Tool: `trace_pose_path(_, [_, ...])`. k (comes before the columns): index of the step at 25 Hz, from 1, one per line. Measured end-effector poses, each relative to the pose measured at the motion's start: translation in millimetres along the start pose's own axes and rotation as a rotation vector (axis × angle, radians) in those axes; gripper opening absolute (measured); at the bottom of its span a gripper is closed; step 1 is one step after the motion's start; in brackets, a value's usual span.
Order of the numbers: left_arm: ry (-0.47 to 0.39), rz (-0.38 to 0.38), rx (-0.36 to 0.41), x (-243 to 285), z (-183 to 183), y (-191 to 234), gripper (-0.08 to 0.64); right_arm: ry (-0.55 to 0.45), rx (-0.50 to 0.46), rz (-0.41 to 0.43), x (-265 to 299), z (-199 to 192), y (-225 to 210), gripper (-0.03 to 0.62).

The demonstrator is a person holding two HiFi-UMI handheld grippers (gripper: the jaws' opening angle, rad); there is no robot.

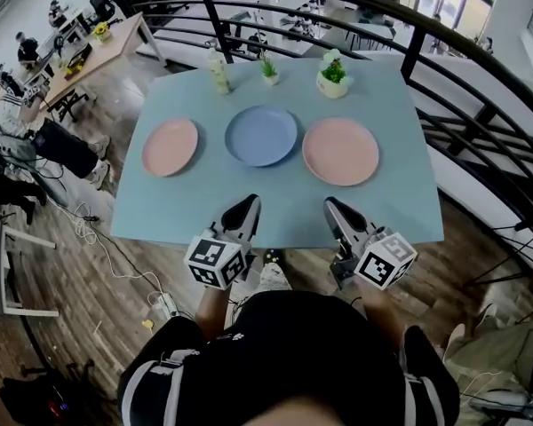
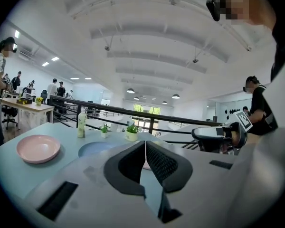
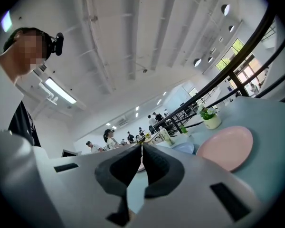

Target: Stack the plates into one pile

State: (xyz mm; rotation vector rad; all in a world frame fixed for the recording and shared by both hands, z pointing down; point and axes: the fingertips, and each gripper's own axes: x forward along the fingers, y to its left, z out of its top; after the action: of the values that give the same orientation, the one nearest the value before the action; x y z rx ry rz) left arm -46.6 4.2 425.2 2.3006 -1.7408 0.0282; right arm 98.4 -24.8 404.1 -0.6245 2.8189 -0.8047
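Three plates lie apart in a row on the light blue table (image 1: 284, 207): a small pink plate (image 1: 170, 146) at left, a blue plate (image 1: 261, 135) in the middle and a larger pink plate (image 1: 340, 151) at right. My left gripper (image 1: 248, 202) and right gripper (image 1: 332, 205) hover over the table's near edge, both shut and holding nothing. The left gripper view has its shut gripper (image 2: 145, 143) pointing past the small pink plate (image 2: 38, 148) and blue plate (image 2: 95, 148). In the right gripper view, its shut gripper (image 3: 142, 146) sits left of the larger pink plate (image 3: 225, 147).
A pale bottle (image 1: 218, 71), a small plant (image 1: 268, 69) and a white potted plant (image 1: 333, 75) stand along the table's far edge. A black railing (image 1: 413, 51) curves behind and to the right. People sit at desks (image 1: 18, 105) at far left.
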Motion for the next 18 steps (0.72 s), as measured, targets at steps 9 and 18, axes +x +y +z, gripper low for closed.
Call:
trace_pose_path(9, [0.029, -0.067, 0.03, 58.7, 24.3, 64.3, 0.018, -0.043, 0.018, -0.127, 46.7, 19.0, -36.1, 0.006])
trace_pose_path(18, [0.085, -0.02, 0.027, 86.6, 26.2, 154.0, 0.02, -0.035, 0.038, -0.221, 102.6, 20.4, -63.3, 0.025])
